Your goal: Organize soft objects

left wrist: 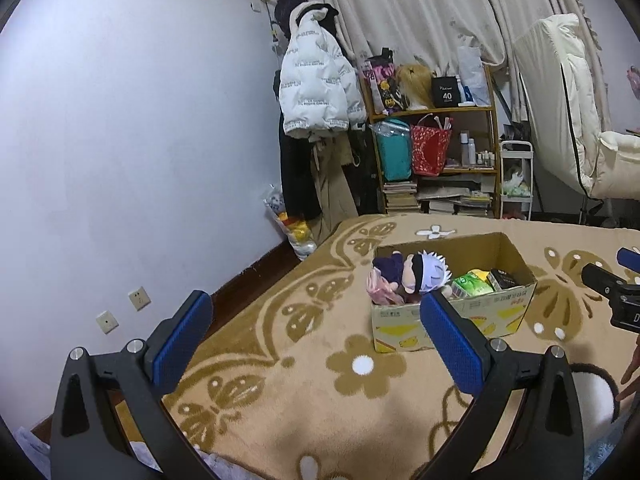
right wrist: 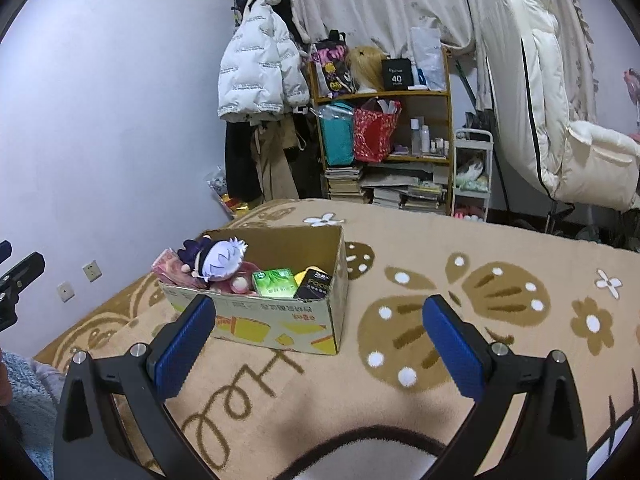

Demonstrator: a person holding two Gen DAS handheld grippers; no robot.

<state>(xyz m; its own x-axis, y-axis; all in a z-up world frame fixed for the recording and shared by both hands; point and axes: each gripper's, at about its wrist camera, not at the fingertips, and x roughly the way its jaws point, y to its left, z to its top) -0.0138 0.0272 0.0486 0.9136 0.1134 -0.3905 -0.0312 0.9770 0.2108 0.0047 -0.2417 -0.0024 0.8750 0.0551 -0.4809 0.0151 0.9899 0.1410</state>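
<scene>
Left gripper: held above the blanket, jaws spread wide, nothing grasped; blue pads are seen on both fingers.
Right gripper: held above the same blanket, jaws likewise released and empty; its tip is seen at the right edge of the left wrist view.
Cardboard box: set on the blanket, top open, ahead of both grippers.
Plush doll: laid inside the box at its left end, white-haired head on top of pink cloth.
Green packet: placed in the box beside the doll, with a black packet just to its right.
Background: a wooden shelf and a white jacket hung against the wall are seen behind the bed.
</scene>
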